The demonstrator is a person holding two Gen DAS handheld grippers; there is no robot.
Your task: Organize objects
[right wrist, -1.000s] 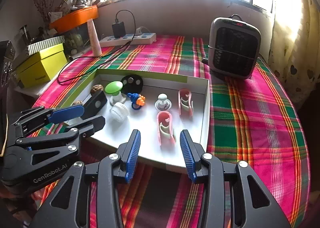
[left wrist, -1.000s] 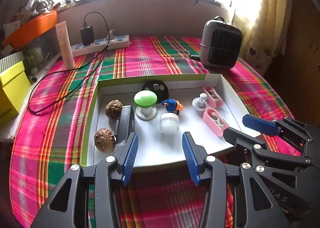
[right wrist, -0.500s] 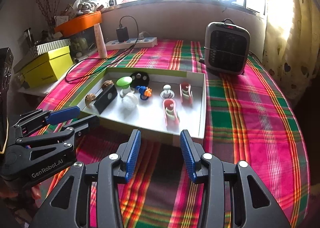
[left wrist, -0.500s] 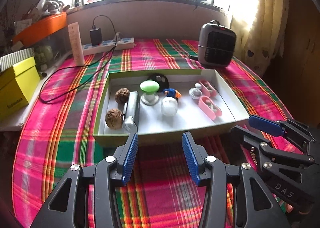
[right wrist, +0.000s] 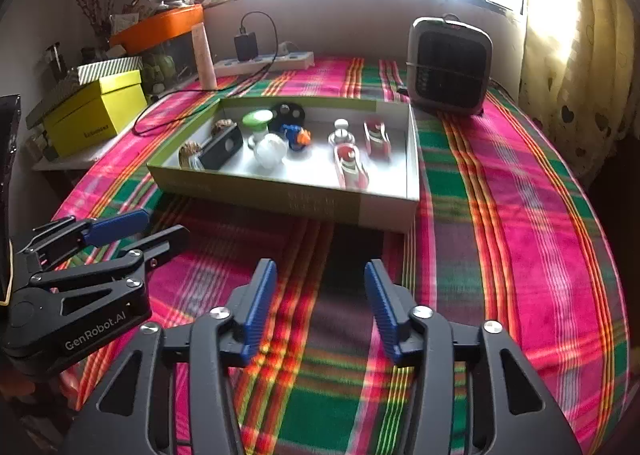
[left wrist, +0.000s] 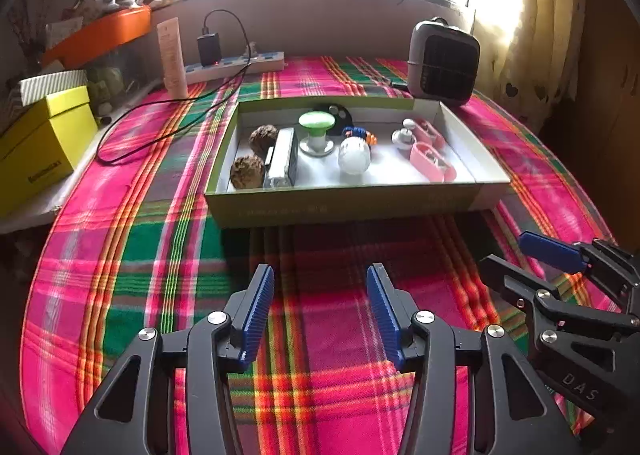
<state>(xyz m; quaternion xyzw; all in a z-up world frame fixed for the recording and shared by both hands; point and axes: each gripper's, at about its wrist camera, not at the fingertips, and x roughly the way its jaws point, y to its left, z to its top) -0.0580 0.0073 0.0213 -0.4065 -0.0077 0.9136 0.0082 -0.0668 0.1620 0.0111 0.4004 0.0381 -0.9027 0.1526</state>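
Looks done: all items sit in the tray (left wrist: 352,203) well ahead of both jaws, left gripper (left wrist: 320,311) and right gripper (right wrist: 316,307) opening wider, nothing between them.

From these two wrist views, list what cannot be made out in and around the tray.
- Black round disc, left wrist view: green-capped knob covers its lower part; what it is stays unclear.
- Walnuts, right wrist view: the black block covers most of them.
- Pink cases, right wrist view: blurred, contents unreadable.
- Yellow box, left wrist view: label too small to read.
- Tray front wall print: too faint in both views.
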